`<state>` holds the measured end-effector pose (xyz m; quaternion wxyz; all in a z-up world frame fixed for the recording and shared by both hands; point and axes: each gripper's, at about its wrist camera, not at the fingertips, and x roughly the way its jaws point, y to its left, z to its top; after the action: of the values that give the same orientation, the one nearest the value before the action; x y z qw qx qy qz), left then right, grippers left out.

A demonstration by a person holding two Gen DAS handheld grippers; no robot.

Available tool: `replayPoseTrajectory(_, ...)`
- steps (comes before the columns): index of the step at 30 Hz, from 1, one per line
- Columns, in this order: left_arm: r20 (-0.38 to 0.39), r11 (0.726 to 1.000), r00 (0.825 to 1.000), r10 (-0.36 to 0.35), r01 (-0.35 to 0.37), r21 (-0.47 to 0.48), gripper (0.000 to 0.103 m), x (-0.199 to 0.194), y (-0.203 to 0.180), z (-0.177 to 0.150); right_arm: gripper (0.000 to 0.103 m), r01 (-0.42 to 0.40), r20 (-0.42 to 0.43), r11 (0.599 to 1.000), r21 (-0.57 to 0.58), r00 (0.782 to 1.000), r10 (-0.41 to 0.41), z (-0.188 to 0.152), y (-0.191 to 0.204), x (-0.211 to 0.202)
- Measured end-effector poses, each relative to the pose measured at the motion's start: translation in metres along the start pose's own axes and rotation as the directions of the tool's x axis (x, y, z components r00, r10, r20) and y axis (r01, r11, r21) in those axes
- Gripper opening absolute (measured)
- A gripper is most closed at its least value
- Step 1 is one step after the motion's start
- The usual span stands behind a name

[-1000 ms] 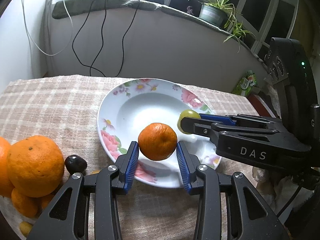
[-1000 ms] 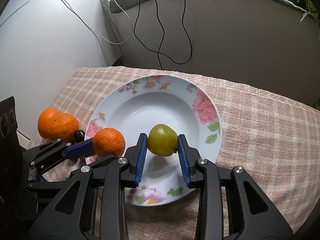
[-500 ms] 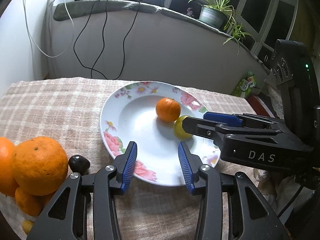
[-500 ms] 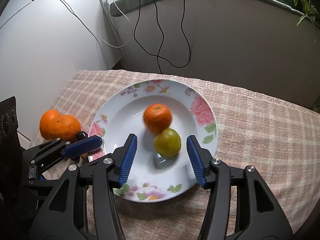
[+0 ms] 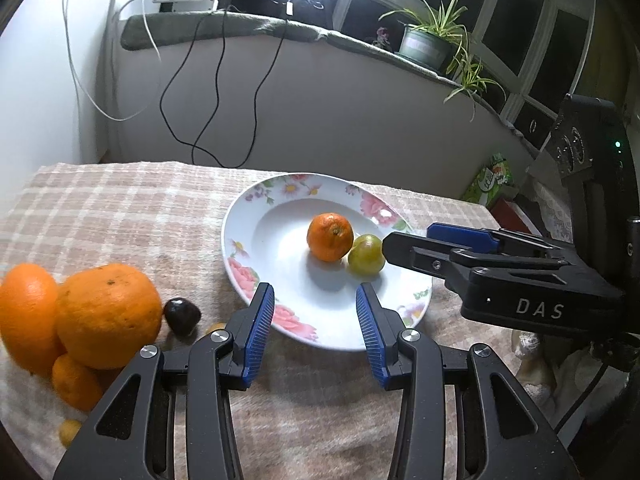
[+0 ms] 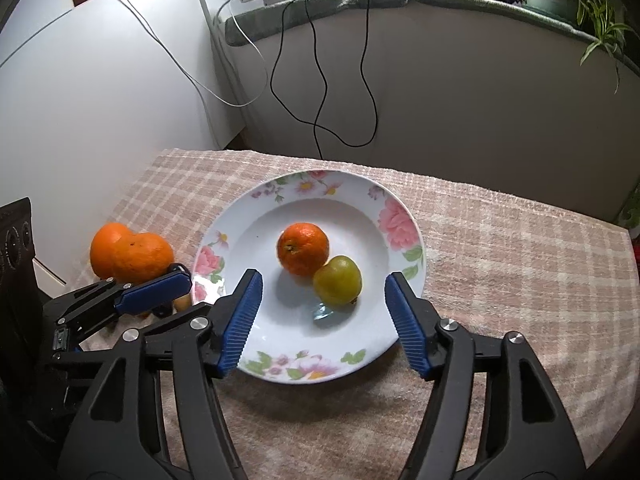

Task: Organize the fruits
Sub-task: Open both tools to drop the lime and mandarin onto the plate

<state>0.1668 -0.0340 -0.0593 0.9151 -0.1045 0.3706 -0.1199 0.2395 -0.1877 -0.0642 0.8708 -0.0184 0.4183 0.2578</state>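
Note:
A small orange (image 5: 330,236) (image 6: 303,249) and a green-yellow fruit (image 5: 366,254) (image 6: 337,280) lie touching in a white flowered plate (image 5: 256,236) (image 6: 372,332). My left gripper (image 5: 316,332) is open and empty at the plate's near rim. My right gripper (image 6: 322,316) is open and empty, its blue pads either side of the plate's near part; it also shows in the left wrist view (image 5: 460,240). Large oranges (image 5: 106,314) (image 6: 130,254), a dark fruit (image 5: 182,316) and small yellow fruits (image 5: 70,432) lie left of the plate.
The table wears a checked pink cloth (image 5: 120,208) (image 6: 520,264). A white wall with hanging cables (image 6: 320,80) stands behind it. A sill above holds a potted plant (image 5: 424,46). A green packet (image 5: 490,180) sits past the table's right edge.
Both grippers opened and let go of their fruits. The orange and the green fruit now rest in the plate, and both grippers have drawn back toward the near rim.

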Motion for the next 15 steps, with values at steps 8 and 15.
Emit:
replayPoseTrajectory(8,0.051,0.999,0.998,0.029,-0.028,-0.019,0.064,-0.027,0.014,-0.005,0.083,-0.014,0.031,1.000,-0.024,0.999,0.015,0.000,0.016,-0.014)
replayPoseTrajectory(15,0.070,0.996,0.995,0.070,-0.066,-0.059,0.065,-0.052,0.041,-0.015,0.084,-0.048,0.017,0.997,-0.068,0.999,0.049,0.000,0.038,-0.015)
